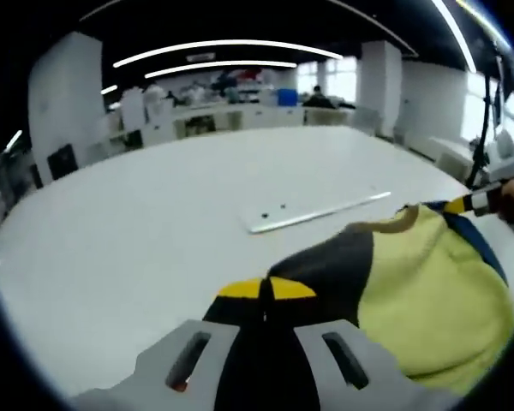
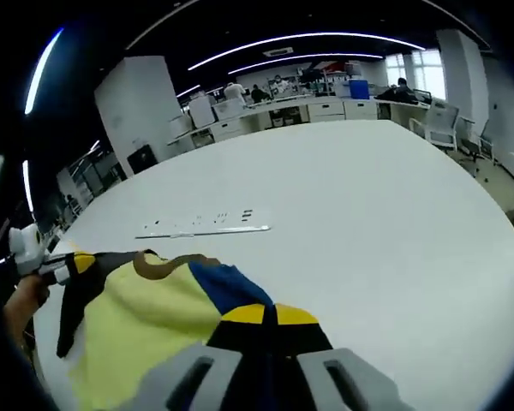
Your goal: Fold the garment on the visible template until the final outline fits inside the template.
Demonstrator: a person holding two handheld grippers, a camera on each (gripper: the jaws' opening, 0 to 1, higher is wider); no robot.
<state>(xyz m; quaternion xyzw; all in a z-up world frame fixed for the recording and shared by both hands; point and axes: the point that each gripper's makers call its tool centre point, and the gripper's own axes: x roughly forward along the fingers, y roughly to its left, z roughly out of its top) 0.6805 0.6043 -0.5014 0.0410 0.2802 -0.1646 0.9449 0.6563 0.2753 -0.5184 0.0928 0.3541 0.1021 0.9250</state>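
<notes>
Garment [image 1: 428, 300], one, yellow with black and blue panels, hangs stretched between the two grippers above the white table [image 1: 154, 231], not lying flat on it; left gripper [image 1: 265, 295] has its yellow-tipped jaws closed on a black edge, the cloth running off to its right toward the right gripper [image 1: 480, 201], seen at that view's far edge with a hand behind it; right gripper [image 2: 270, 315] likewise has its jaws pinched shut on dark cloth, the garment spreading to its left toward the left gripper [image 2: 56, 267]; long axis of the cloth therefore runs gripper to gripper, each holding one end, neither nearer than the other; template [image 2: 201, 224], one, a pale flat strip-like outline on the table, lies beyond the garment and apart from it, forward of both jaws; my judgement: the next move carries the cloth forward and down onto it; count: one garment, one template, two grippers, one table.
</notes>
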